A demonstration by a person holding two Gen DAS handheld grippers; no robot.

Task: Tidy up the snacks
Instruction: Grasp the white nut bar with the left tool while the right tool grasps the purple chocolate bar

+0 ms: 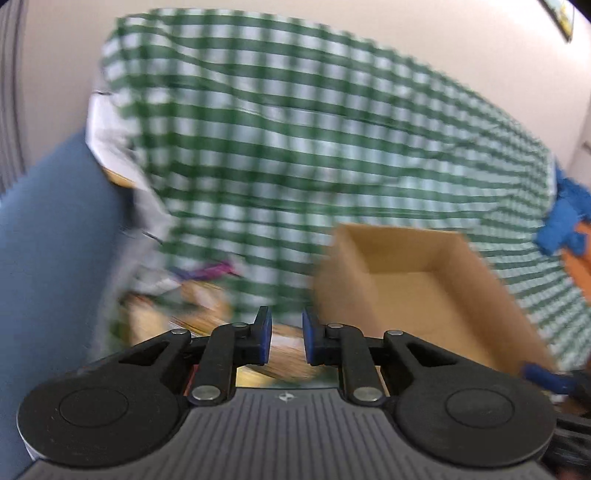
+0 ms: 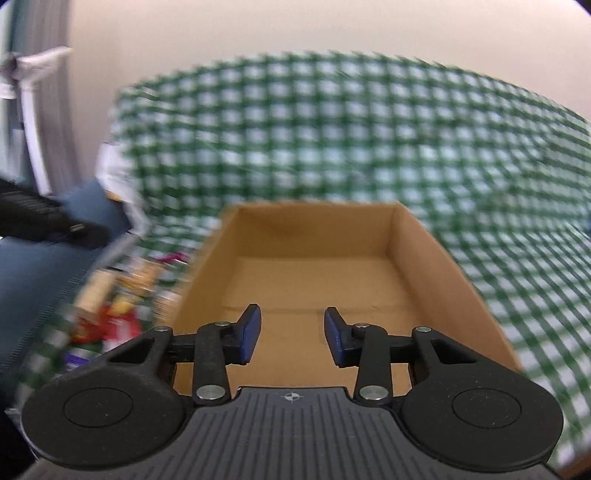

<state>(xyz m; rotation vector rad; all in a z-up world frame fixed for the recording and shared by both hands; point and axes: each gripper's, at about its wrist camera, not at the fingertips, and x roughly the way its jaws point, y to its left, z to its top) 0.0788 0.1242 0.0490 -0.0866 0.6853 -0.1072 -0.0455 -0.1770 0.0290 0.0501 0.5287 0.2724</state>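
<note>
Domestic room: table under green-checked cloth (image 2: 332, 129), plain cream wall (image 1: 443, 33) behind, framed picture (image 1: 563, 16) upper right, blue upholstery (image 1: 55, 240) at left.

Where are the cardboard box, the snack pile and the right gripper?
cardboard box (image 2: 306, 273): right wrist view, bare inside floor.
snack pile (image 2: 118, 306): right wrist view, blurred packets left of box.
right gripper (image 2: 291, 334): right wrist view, midway between fingertips.

I see an open, empty brown cardboard box (image 2: 314, 266) upright on the green-checked tablecloth (image 2: 369, 129), with a blurred heap of snack packets (image 2: 114, 295) just left of it.
</note>
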